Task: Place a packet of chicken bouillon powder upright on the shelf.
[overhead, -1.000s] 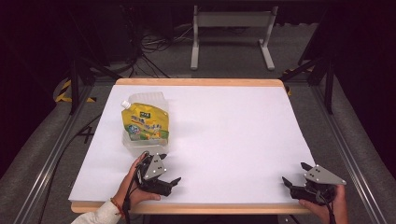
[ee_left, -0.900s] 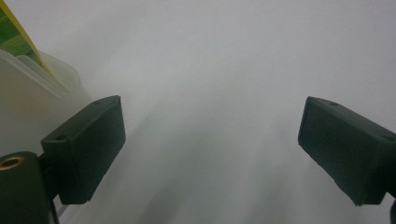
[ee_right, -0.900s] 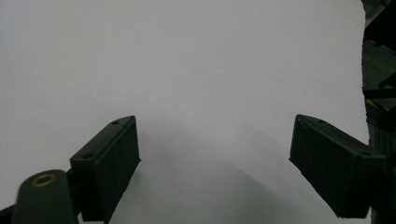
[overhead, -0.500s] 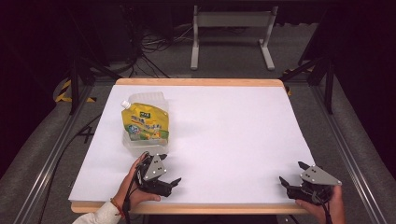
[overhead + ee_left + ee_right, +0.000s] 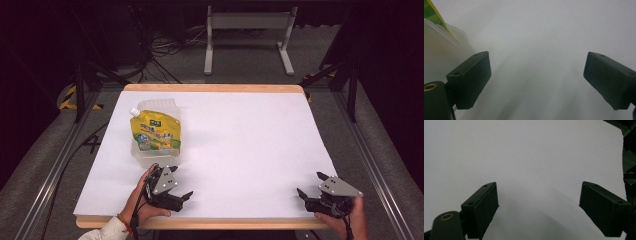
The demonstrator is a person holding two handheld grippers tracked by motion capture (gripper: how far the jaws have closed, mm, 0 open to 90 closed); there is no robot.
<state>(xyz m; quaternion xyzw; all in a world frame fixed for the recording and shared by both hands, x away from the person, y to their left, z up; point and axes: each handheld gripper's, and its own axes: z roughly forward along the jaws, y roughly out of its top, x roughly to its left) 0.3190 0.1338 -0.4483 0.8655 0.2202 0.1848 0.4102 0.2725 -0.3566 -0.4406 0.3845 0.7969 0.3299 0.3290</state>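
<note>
We look down on 1 table (image 5: 240,150) with a white top and a pale wooden edge, standing on grey carpet in a dark room. Left of it, black cables (image 5: 160,50) lie tangled on the floor and yellow-black hazard tape (image 5: 67,97) marks the carpet. 2 metal rails flank the table, 1 on each side. Beyond the far edge stands 1 white metal stand (image 5: 247,30) on 2 legs.

On the left half of the tabletop lies 1 yellow spouted pouch (image 5: 155,132), its white cap toward the far left corner, resting on top of 1 clear plastic container (image 5: 150,155). In the left gripper view the container's translucent wall (image 5: 439,50) sits at the left, just beside the left-hand jaw, with a strip of the pouch (image 5: 432,13) above it.

Just nearer than the container we see the left gripper (image 5: 172,187), held in a hand with a bracelet at the wrist, near the front edge. Its jaws are spread wide with only bare white surface between them.

Far to the right, well apart, the right gripper (image 5: 310,186) sits at the front right corner. Its jaws are also wide apart over bare tabletop, gripping nothing.

We count 2 grippers, 1 pouch and 1 container.
</note>
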